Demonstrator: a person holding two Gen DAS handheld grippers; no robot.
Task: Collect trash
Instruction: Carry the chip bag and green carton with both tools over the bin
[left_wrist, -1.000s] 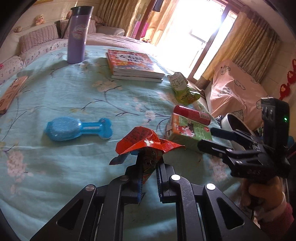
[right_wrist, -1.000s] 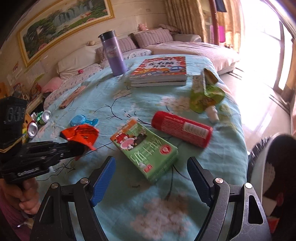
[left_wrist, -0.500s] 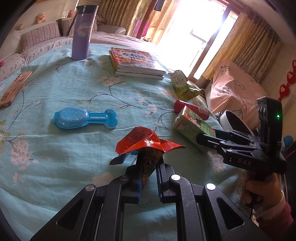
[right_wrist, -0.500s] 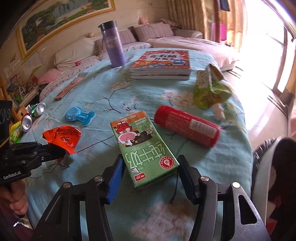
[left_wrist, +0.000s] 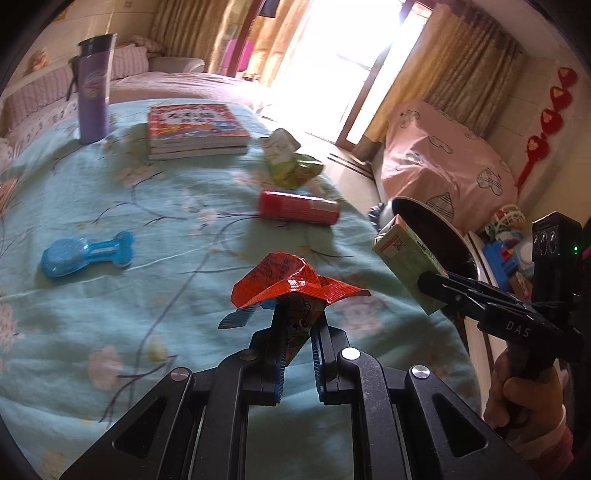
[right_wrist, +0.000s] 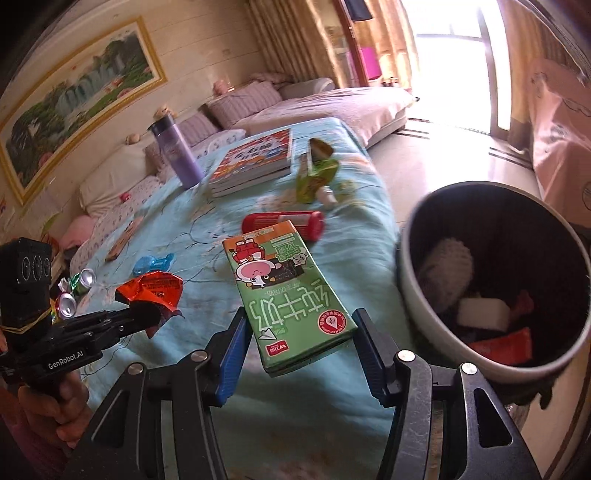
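Observation:
My left gripper (left_wrist: 297, 325) is shut on a crumpled red snack wrapper (left_wrist: 291, 284), held above the blue flowered tablecloth (left_wrist: 155, 221). My right gripper (right_wrist: 299, 325) is shut on a green milk carton (right_wrist: 284, 291), gripped by its near end and lifted off the table. In the left wrist view the carton (left_wrist: 402, 254) hangs beyond the table's right edge, in front of the bin (left_wrist: 476, 254). The white bin (right_wrist: 406, 280) stands to the carton's right with scraps inside. A red tube (left_wrist: 299, 208) and a green pouch (left_wrist: 288, 166) lie on the table.
A stack of books (left_wrist: 195, 127), a purple flask (left_wrist: 94, 85) and a blue brush (left_wrist: 85, 254) are on the table. Crushed cans (right_wrist: 79, 284) lie at its left edge. A pink-covered object (left_wrist: 443, 162) stands behind the bin.
The right gripper's jaws closed on the green carton, lifted it off the table and carried it right, up to the bin. The left gripper shifted a little with the red wrapper.

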